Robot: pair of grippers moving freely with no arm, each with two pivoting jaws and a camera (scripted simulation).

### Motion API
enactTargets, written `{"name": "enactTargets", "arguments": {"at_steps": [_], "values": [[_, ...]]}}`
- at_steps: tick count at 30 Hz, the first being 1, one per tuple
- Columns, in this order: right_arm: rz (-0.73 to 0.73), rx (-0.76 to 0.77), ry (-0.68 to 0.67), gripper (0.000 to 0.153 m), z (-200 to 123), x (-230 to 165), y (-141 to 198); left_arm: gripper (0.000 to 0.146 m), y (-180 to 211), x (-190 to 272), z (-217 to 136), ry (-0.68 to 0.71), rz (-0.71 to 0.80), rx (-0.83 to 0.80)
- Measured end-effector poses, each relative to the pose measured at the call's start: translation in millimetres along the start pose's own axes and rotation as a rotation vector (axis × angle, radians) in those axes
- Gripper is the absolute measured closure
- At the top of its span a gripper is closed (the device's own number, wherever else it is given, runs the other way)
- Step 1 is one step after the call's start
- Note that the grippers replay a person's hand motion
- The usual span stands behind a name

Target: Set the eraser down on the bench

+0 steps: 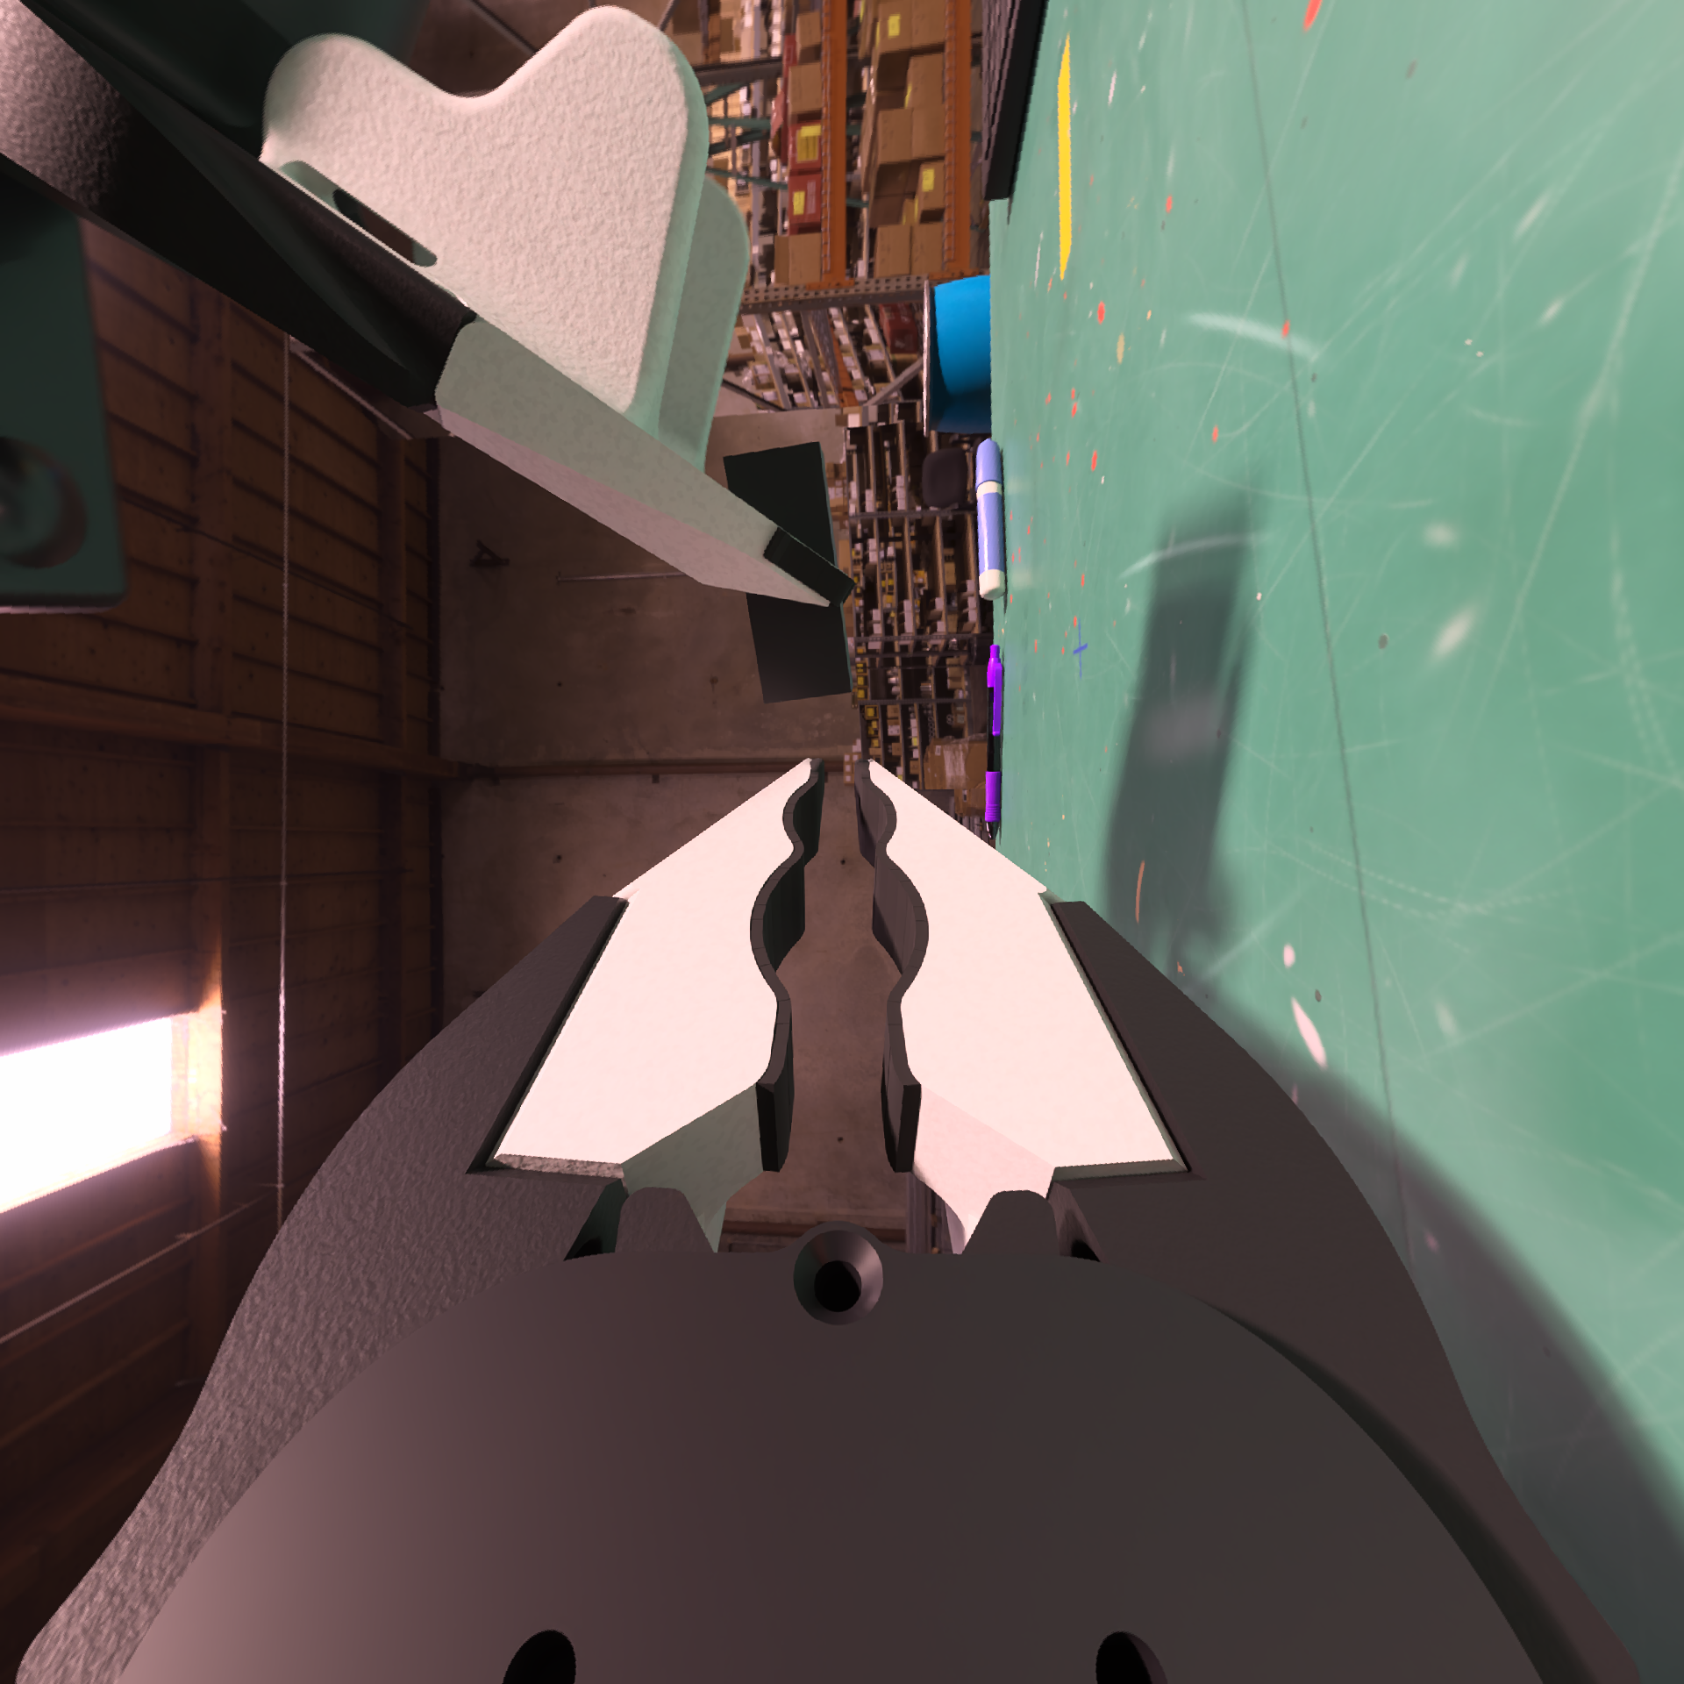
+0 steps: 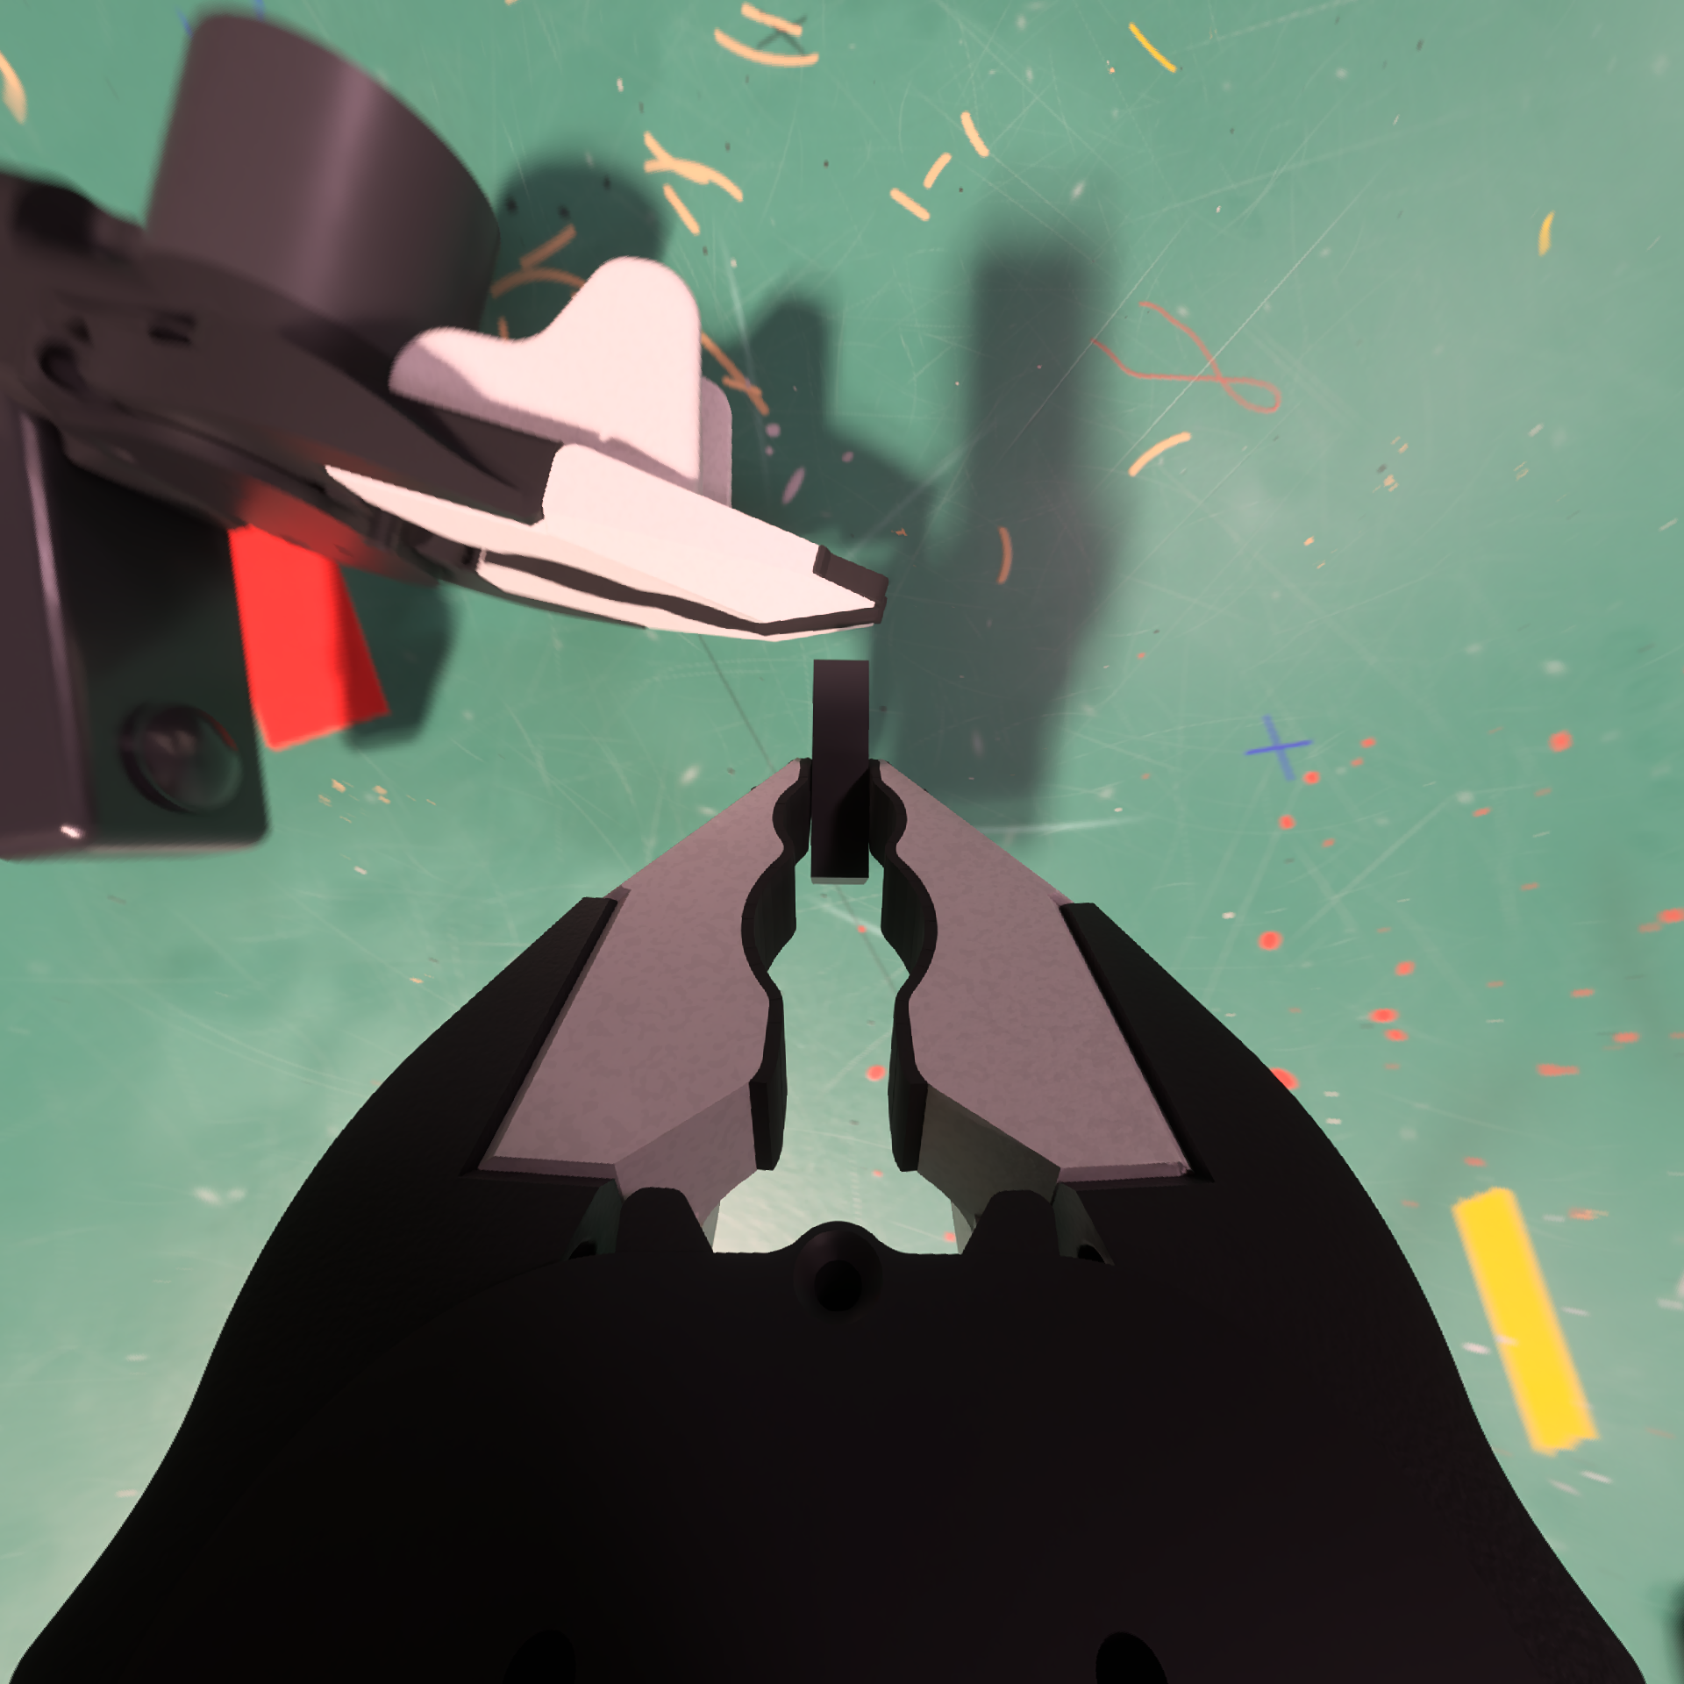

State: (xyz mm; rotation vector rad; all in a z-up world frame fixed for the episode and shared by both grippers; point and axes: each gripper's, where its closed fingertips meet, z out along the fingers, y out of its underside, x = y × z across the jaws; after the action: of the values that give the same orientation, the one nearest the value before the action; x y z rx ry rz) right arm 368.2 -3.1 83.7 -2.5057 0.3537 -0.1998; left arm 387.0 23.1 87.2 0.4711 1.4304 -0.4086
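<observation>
In the right wrist view my right gripper [image 2: 840, 775] is shut on a small black eraser [image 2: 839, 720]. It holds the eraser on edge above the green bench [image 2: 1367, 565], with the tip sticking out past the fingertips. My left gripper [image 2: 861, 597] hovers just beyond the eraser, shut and empty, not touching it. In the left wrist view my left gripper [image 1: 840, 775] is shut on nothing. The bench [image 1: 1412, 729] stands as a green wall on the right. The right gripper [image 1: 825, 583] comes in from the upper left with the eraser [image 1: 802, 652] in its tips.
On the bench lie a blue cylinder [image 1: 959, 355], a blue and white marker [image 1: 990, 519], a purple pen [image 1: 993, 729] and a yellow strip [image 1: 1064, 155]. A red block [image 2: 301, 638] lies under the left gripper, and the yellow strip [image 2: 1522, 1321] at lower right.
</observation>
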Motion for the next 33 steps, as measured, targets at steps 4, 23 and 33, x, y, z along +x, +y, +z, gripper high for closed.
{"name": "enactTargets", "arguments": {"at_steps": [4,23,33], "values": [[0.231,0.053,-0.128,0.142,0,-2,-3,0.14,3,-1,2,0.002,-0.025,-0.023],[0.588,0.33,-0.503,0.142,0,-2,-6,0.139,13,7,8,0.065,-0.104,-0.075],[0.09,0.307,-0.121,0.142,4,75,27,0.139,57,-14,18,0.361,-0.904,-0.029]]}}
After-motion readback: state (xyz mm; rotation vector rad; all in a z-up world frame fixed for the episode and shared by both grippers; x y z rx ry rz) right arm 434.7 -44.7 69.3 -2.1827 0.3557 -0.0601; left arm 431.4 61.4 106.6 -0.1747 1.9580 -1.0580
